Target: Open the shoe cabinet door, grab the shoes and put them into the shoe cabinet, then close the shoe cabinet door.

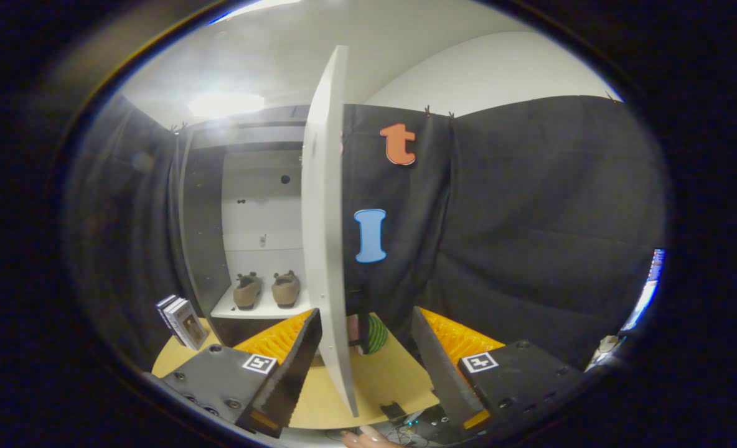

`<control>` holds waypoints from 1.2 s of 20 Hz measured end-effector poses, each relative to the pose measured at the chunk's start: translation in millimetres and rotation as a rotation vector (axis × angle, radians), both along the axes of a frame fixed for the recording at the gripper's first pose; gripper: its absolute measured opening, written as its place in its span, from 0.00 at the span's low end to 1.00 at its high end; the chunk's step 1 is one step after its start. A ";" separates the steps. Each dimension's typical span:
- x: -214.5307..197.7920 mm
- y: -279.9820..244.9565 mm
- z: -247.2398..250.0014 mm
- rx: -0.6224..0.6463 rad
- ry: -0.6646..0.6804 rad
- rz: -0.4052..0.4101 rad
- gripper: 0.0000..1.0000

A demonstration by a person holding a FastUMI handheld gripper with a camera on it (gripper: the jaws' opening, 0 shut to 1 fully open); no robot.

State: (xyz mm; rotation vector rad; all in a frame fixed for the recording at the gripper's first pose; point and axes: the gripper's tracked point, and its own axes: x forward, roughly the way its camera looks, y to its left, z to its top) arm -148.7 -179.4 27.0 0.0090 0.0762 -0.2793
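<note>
Shoe cabinet [244, 205] standing upright on the tan surface [381, 379], at about eleven o'clock from the fingers, well beyond them. Shoe cabinet door [325, 218] swung wide open, seen almost edge-on, running from high above down to its lower corner between the two fingers. Pair of brown shoes [266, 290] resting side by side on the white shelf [244, 308] inside, heels toward the camera, toes toward the back panel; left shoe at ten o'clock of the right one, just beside it, whether touching cannot be told. Pale back panel above them with a few small dark holes.

Gripper [368, 348] held with fingers well apart, clamped on nothing, straddling the door's bottom edge; left finger [294, 364] close to the door's face, contact not clear; right finger [437, 367] apart from it.

Small boxed items [182, 320] leaning at nine o'clock of the cabinet base. Green striped round object [378, 334] at three o'clock of the door's lower part, partly hidden by it. Small dark flat item [393, 410] near the surface's front edge. Fingertips of a hand [365, 435] at six o'clock, below the surface edge.
</note>
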 end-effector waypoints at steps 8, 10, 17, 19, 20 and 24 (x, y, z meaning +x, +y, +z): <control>107.9 -64.0 -15.5 0.031 0.031 0.129 0.92; 130.6 -65.8 -23.4 0.041 0.047 0.182 0.93; 158.6 -50.2 -26.0 0.025 0.037 0.285 0.96; 158.7 -45.3 -28.0 0.034 0.039 0.283 0.96; 158.4 -41.3 -27.9 0.034 0.041 0.283 0.96; 150.7 -12.4 -25.4 0.025 0.036 0.299 0.96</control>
